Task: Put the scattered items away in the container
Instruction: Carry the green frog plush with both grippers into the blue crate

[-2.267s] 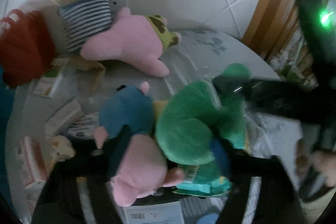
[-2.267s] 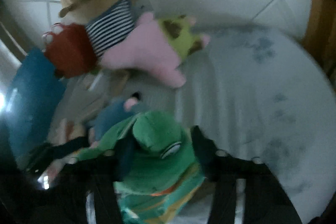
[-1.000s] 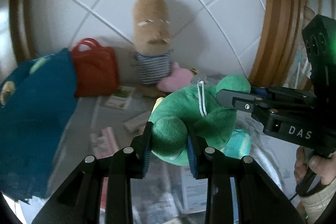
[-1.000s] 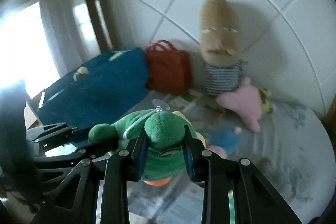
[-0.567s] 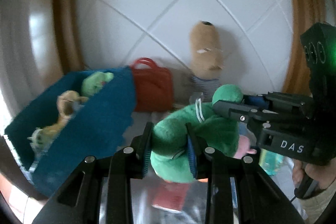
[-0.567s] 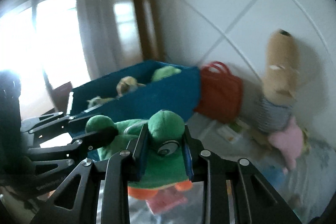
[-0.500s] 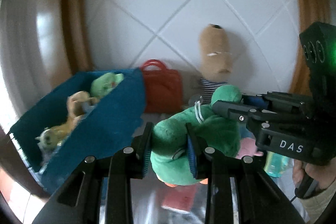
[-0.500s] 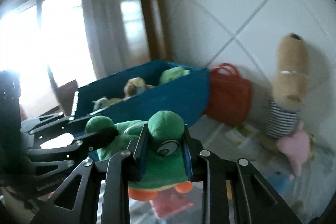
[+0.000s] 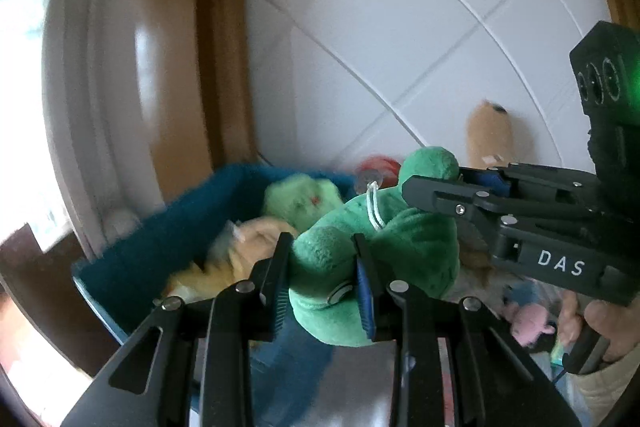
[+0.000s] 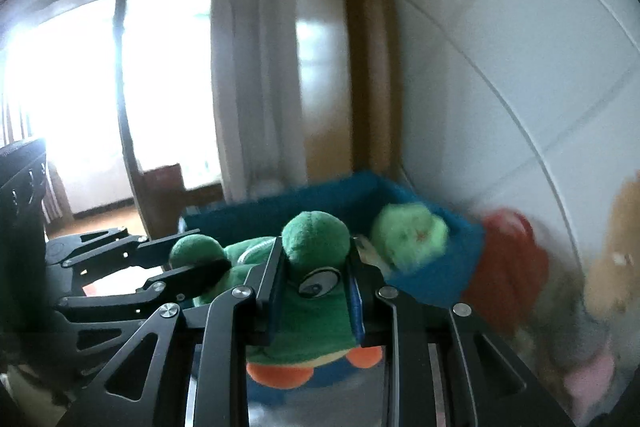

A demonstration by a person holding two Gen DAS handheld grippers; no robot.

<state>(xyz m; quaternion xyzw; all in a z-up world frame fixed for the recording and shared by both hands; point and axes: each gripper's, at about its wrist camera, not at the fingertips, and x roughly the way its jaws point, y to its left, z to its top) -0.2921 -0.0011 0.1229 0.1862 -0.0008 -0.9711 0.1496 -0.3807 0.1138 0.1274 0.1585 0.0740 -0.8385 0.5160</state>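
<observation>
A green plush frog [image 9: 400,251] with orange feet hangs in the air, held by both grippers. My left gripper [image 9: 320,247] is shut on one of its bulging eyes. My right gripper [image 10: 314,247] is shut on the other eye, above the frog's body [image 10: 304,315]. In the left wrist view the right gripper [image 9: 436,179] reaches in from the right. Just behind the frog is the blue fabric bin [image 9: 160,247], whose wall [image 10: 432,279] shows in the right wrist view too. A light green plush [image 9: 302,199] and a yellowish toy [image 9: 240,259] lie inside it.
A red bag [image 10: 508,267] and a tall tan plush [image 9: 490,135] stand against the white tiled wall to the right of the bin. A pink plush [image 9: 528,319] lies on the table at lower right. A wooden door frame [image 9: 224,39] and a bright window [image 10: 80,99] are at the left.
Both grippers have lifted the frog off the table and carried it left toward the blue bin, which now lies right behind it. The toys by the wall have slid to the right edge.
</observation>
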